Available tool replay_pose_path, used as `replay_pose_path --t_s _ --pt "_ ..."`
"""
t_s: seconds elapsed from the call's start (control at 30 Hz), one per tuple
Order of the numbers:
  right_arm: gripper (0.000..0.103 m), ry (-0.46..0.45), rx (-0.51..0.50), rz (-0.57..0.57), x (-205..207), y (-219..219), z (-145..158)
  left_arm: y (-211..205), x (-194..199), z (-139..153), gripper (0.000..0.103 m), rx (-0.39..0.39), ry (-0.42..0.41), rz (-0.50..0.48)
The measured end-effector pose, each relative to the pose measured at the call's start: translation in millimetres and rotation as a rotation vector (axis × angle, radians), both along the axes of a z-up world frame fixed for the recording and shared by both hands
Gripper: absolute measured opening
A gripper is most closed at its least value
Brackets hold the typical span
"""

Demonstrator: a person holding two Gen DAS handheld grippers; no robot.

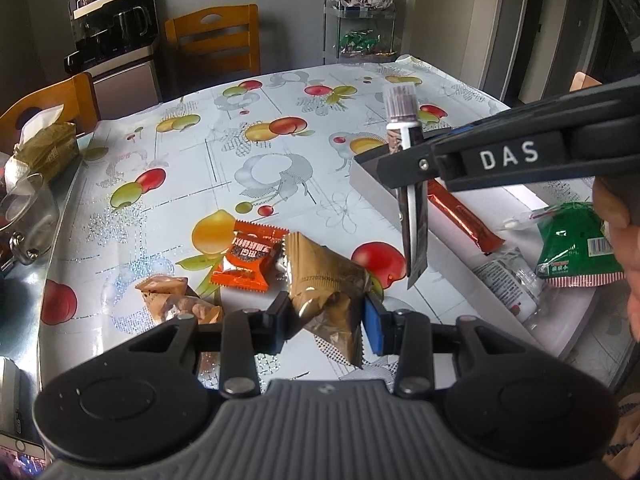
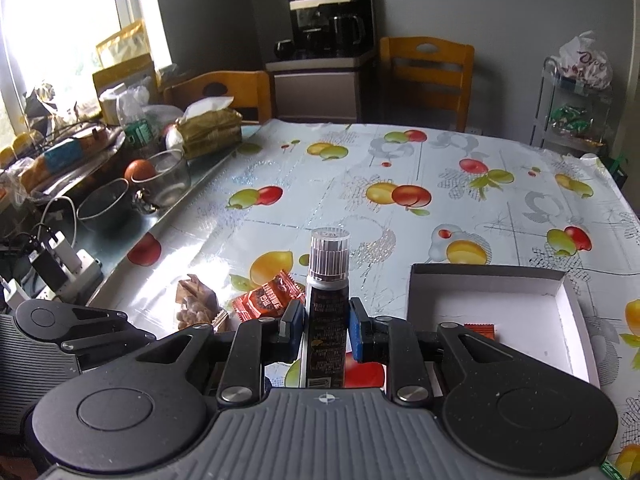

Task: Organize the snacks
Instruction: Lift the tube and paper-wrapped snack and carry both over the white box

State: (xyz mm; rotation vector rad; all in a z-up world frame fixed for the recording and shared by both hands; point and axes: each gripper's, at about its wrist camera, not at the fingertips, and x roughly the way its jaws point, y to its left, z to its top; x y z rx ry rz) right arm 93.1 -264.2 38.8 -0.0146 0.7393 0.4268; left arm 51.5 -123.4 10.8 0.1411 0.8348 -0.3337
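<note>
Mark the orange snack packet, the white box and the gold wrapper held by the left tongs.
orange snack packet [image 1: 246, 258], left wrist view, packet's middle.
white box [image 2: 486, 274], right wrist view, far wall.
gold wrapper [image 1: 326, 280], left wrist view, upper body.

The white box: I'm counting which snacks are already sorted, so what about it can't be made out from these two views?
- White box, right wrist view: its near part is hidden by the right gripper; only an end of the orange stick pack shows.
- Left wrist view: the right gripper's arm covers the box's middle.
- Green packet: cut off by a hand; whether it lies inside the box is unclear.
- Small print on the packs is unreadable.
</note>
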Motion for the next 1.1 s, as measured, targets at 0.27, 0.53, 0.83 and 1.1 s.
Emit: replay_pose_path --t_s 0.27,0.53,0.83,1.1 --pt "0.025 -0.009 0.008 -0.006 -4.5 -2.9 3.7 0.4 -1.6 0.4 0.036 0.001 -0.001 0.001" --pt "0.025 -0.020 0.014 -0.012 -4.7 -4.1 8.1 3.5 -3.0 2.2 0.036 0.002 -0.008 0.009" --pt "0.025 -0.023 0.014 -0.014 -5.2 -4.3 10.0 5.2 -0.7 3.5 0.036 -0.001 -0.015 0.013" --pt "0.025 -0.024 0.014 -0.016 -5.2 -4.3 10.3 6.3 2.3 4.7 0.036 -0.002 -0.024 0.011"
